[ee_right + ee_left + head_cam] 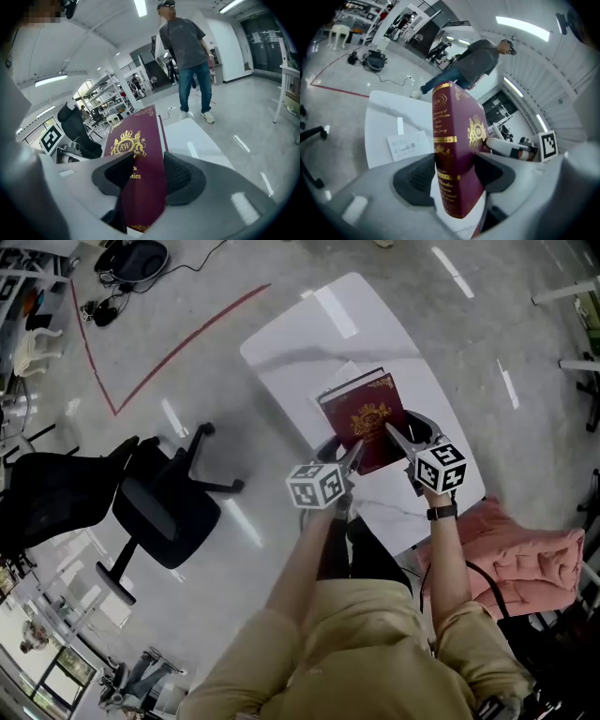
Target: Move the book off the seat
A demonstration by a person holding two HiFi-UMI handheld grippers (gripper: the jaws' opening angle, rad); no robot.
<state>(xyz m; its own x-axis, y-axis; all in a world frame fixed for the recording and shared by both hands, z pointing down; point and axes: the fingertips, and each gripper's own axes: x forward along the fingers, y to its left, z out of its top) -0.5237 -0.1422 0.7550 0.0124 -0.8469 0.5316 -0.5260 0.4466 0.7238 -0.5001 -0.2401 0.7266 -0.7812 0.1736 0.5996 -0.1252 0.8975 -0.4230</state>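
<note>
I hold both arms forward, angled down, left gripper (354,456) and right gripper (397,437) each clamping the maroon, gold-crested book (361,404) over the white table (300,334).

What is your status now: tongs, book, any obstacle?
Left tongs and right tongs shut on book. Book over white table. Paper sheet on table beneath; person stands beyond.

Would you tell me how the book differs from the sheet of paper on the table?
The book is maroon with gold print; the sheet of paper is white. The book is thick, the paper thin. The book is clamped by the left gripper and right gripper; the paper lies flat on the table. Both are rectangular.
</note>
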